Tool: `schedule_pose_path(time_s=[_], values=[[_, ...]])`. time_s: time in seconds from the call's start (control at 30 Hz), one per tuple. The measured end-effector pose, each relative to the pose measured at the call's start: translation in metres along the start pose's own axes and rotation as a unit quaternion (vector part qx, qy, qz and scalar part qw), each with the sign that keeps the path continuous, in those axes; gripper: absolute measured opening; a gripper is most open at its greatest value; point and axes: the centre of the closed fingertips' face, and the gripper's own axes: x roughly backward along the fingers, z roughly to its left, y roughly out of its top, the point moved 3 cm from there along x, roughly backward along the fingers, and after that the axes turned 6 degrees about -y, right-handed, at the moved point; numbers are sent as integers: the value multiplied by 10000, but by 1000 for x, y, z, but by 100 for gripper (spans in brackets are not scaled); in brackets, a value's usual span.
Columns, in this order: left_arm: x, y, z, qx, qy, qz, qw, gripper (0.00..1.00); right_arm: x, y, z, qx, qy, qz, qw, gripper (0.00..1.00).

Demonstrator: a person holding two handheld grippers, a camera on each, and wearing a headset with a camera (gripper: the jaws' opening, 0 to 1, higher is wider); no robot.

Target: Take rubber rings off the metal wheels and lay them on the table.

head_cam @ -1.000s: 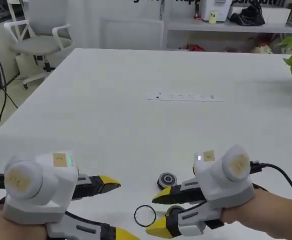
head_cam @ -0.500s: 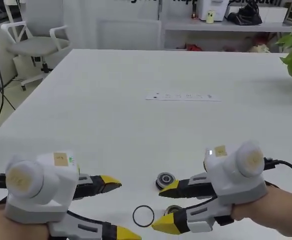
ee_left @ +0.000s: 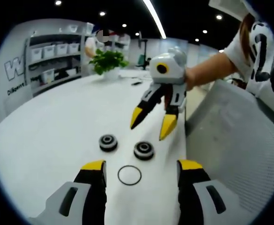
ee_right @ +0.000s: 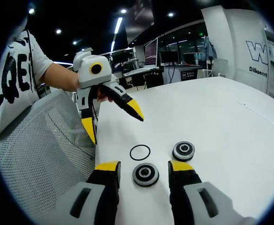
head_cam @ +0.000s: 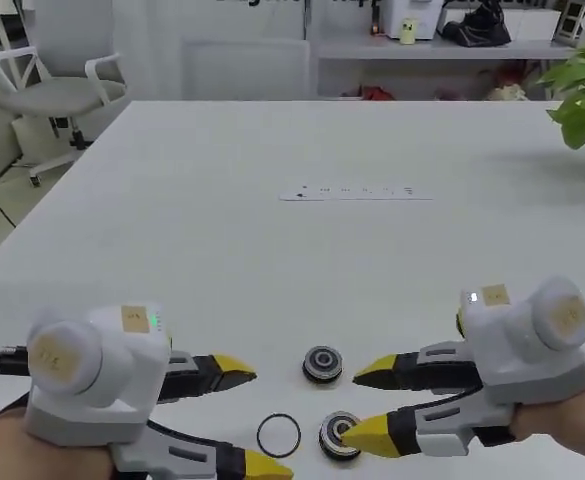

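Observation:
Two small metal wheels with dark rims lie flat on the white table [head_cam: 222, 250]: one wheel [head_cam: 322, 363] farther out, the other wheel [head_cam: 339, 435] nearer me. A loose black rubber ring [head_cam: 278, 435] lies to the left of the near wheel. My right gripper [head_cam: 357, 402] is open, and its lower fingertip is at the near wheel. In the right gripper view that near wheel [ee_right: 145, 174] sits just ahead, between the yellow tips of the right gripper [ee_right: 144, 166], untouched. My left gripper [head_cam: 252, 420] is open and holds nothing; the ring [ee_left: 129, 175] lies between its tips [ee_left: 141, 165].
A white power strip [head_cam: 355, 192] lies mid-table. A green plant [head_cam: 582, 95] stands at the far right. A white chair [head_cam: 57, 90] and shelves stand beyond the table. The table's near edge is just behind both grippers, with a grey mesh seat [ee_right: 48, 154] below.
My right gripper has drawn back to the right, so the near wheel, earlier deep between its jaws, now lies at the fingertips. The left gripper and ring stay put.

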Motion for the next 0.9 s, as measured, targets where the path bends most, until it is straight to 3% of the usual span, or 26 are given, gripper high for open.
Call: schedule_pose_path(time_s=[0.9], values=[[-35, 2, 2, -10, -374, 115, 9992, 39, -3, -32, -4, -213, -75, 202, 9995, 28]])
